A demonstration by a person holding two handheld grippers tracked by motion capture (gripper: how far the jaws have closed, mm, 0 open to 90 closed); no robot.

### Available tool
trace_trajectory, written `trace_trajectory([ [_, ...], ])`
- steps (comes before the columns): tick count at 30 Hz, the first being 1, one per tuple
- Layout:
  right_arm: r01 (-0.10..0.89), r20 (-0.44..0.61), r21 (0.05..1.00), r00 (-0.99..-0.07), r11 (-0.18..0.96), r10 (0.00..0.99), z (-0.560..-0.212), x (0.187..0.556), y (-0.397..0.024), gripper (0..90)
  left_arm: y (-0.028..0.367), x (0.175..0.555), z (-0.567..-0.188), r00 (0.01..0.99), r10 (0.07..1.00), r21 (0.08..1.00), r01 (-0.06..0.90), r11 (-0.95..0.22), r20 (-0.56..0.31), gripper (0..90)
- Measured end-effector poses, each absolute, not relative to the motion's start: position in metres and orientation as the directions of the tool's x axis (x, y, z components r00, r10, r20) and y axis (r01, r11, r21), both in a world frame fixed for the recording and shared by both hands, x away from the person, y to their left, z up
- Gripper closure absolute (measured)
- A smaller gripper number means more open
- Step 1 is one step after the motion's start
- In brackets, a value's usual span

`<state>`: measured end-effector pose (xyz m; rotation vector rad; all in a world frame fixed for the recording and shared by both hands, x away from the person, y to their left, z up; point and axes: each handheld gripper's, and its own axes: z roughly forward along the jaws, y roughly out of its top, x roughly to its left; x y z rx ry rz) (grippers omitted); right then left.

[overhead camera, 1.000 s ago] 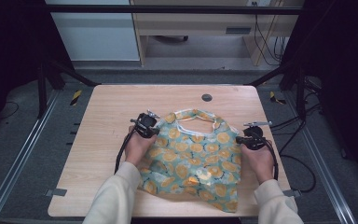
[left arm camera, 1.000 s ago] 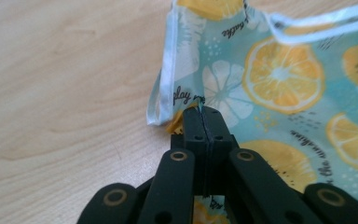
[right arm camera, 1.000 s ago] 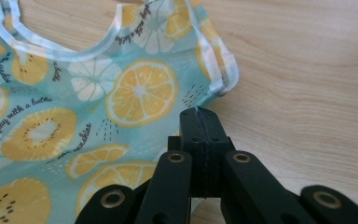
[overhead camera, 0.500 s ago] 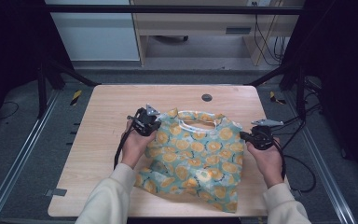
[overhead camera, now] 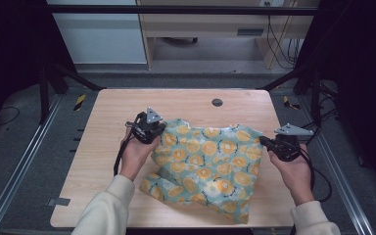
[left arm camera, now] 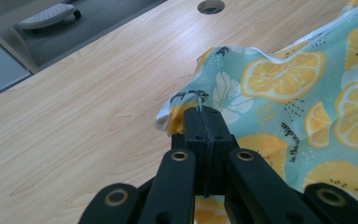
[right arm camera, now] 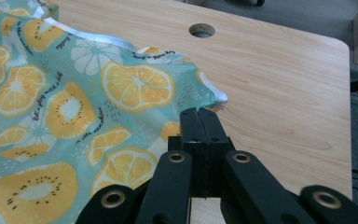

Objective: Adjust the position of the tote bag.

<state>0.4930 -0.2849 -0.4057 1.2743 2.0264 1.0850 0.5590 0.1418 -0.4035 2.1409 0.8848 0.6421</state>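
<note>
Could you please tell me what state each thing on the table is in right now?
Fruit-print cloth: spread between the grippers, far edge lifted, near part rumpled on the table.
Left gripper: shut on the cloth's left corner.
Right gripper: shut on the cloth's right corner.
Table: bare wood, with a round hole near its far edge.

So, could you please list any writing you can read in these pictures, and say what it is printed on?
Small black script is printed between the fruit slices on the teal cloth held by the left gripper and the right gripper.
"la they sunshine" is my best reading in the right gripper view; it is uncertain.
The other lines of script on the cloth are too small or blurred to read.
</note>
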Motion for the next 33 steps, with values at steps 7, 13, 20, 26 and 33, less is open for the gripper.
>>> trace_trajectory([
  [7,0.478,-0.011,0.843,-0.444,0.247,0.896,-0.4,0.486,-0.286,90.0,0.144,0.554,-0.399,0.646,0.741,0.776,0.369,-0.512,0.182,90.0],
  [13,0.461,-0.016,0.851,-0.455,0.251,0.89,-0.395,0.483,-0.285,90.0,0.147,0.548,-0.393,0.644,0.739,0.787,0.347,-0.51,0.195,90.0],
  [20,0.446,-0.023,0.857,-0.468,0.258,0.883,-0.39,0.477,-0.284,90.0,0.15,0.543,-0.39,0.647,0.736,0.796,0.333,-0.506,0.198,90.0],
  [26,0.445,-0.011,0.86,-0.472,0.249,0.881,-0.389,0.474,-0.285,90.0,0.15,0.541,-0.39,0.65,0.736,0.798,0.336,-0.5,0.187,90.0],
  [33,0.448,-0.011,0.858,-0.475,0.252,0.88,-0.394,0.47,-0.286,90.0,0.15,0.538,-0.391,0.659,0.731,0.801,0.334,-0.497,0.179,90.0],
])
